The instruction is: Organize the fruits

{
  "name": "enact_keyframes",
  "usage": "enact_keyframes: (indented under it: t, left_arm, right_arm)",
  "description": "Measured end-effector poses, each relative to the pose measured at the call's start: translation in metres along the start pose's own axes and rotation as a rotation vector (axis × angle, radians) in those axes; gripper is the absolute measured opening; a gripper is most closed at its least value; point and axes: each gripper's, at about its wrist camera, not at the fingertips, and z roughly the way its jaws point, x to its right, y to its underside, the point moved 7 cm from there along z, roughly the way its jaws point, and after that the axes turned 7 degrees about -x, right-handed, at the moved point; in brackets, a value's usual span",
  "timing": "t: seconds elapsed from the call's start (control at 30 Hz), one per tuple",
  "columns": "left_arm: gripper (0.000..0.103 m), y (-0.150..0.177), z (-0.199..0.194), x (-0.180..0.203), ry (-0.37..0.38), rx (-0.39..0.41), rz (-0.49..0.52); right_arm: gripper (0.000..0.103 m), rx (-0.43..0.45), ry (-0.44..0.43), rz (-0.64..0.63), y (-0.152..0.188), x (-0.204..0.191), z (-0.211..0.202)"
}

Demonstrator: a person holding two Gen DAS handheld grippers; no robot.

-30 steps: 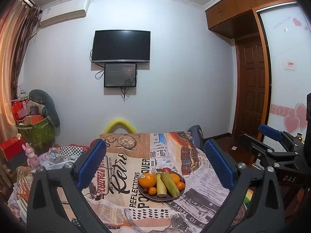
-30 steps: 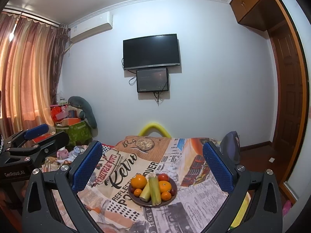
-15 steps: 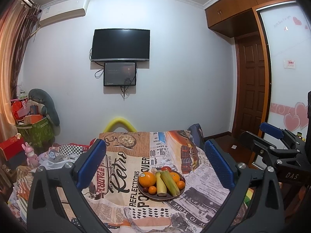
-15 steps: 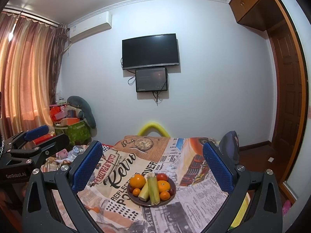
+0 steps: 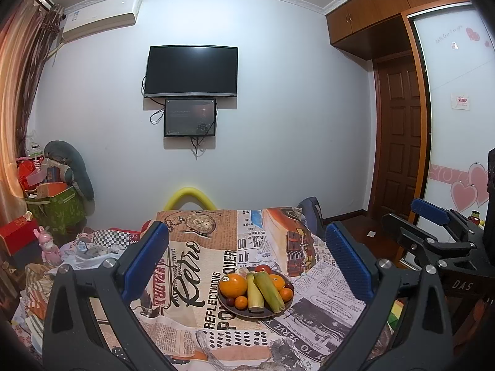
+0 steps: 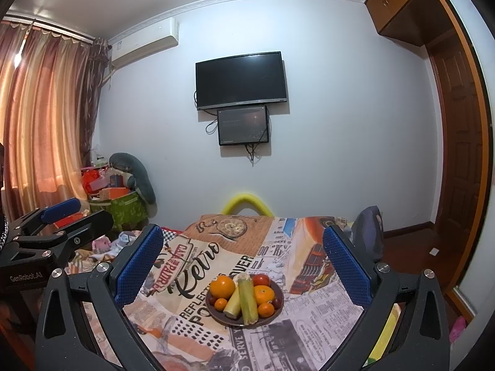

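A dark round plate (image 5: 238,313) sits on a table covered with a newspaper-print cloth (image 5: 191,262). It holds a large orange (image 5: 232,285), two corn cobs in green husks (image 5: 268,290), small oranges, a tomato and dark small fruits. The plate also shows in the right wrist view (image 6: 278,290). My left gripper (image 5: 247,259) is open and empty, held above and short of the plate. My right gripper (image 6: 243,256) is open and empty too, at the same height. Each gripper shows at the edge of the other's view.
A yellow foam chair back (image 5: 189,197) stands behind the table's far edge. A dark chair (image 5: 311,213) is at the far right corner. Clutter, boxes and a green bag (image 5: 55,207) fill the floor at left. A brown door (image 5: 399,142) is at right.
Both grippers have drifted slightly; the plate sits a little lower and further left in the right wrist view. Nothing was taken hold of or let go.
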Motion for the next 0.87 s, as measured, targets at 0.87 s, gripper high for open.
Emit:
enact_keyframes:
  t: [0.87]
  left_arm:
    - [0.103,0.0041,0.0095,-0.0015,0.035,-0.036,-0.015]
  right_arm:
    - [0.103,-0.002,0.005,0.0,0.0008,0.0014,0.002]
